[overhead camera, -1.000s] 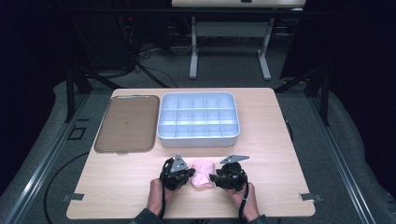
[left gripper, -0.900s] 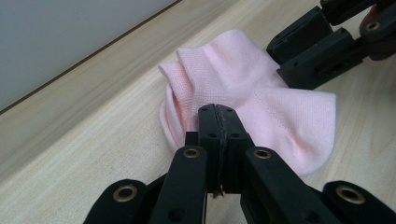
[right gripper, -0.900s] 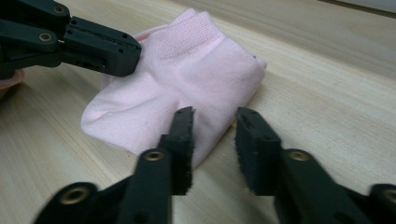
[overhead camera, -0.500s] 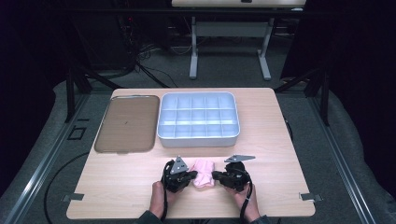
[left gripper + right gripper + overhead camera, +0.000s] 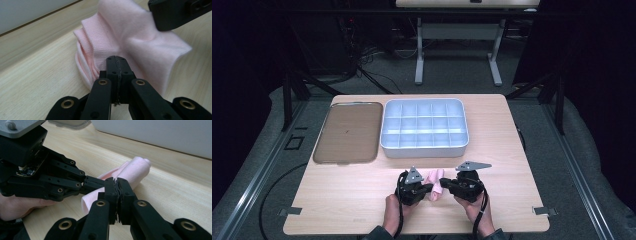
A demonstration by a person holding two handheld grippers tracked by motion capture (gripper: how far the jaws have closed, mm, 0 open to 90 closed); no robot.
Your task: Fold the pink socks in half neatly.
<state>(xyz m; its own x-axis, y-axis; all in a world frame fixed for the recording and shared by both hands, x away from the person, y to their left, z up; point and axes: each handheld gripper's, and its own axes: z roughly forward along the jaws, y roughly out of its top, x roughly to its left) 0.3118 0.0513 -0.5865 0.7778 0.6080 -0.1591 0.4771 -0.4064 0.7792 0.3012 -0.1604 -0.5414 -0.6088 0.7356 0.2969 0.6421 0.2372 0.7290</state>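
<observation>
Both grippers are pinching the pink sock [image 5: 130,42]: left gripper [image 5: 116,65] clamping one edge, right gripper [image 5: 117,186] clamping the other, probably for folding it

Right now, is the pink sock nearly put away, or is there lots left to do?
Lots left. The pink sock looks partly folded into layers. The left claw and right claw are both shut on it, near the front of the table. The grey tray with compartments holds nothing, and the sock likely goes there.
</observation>
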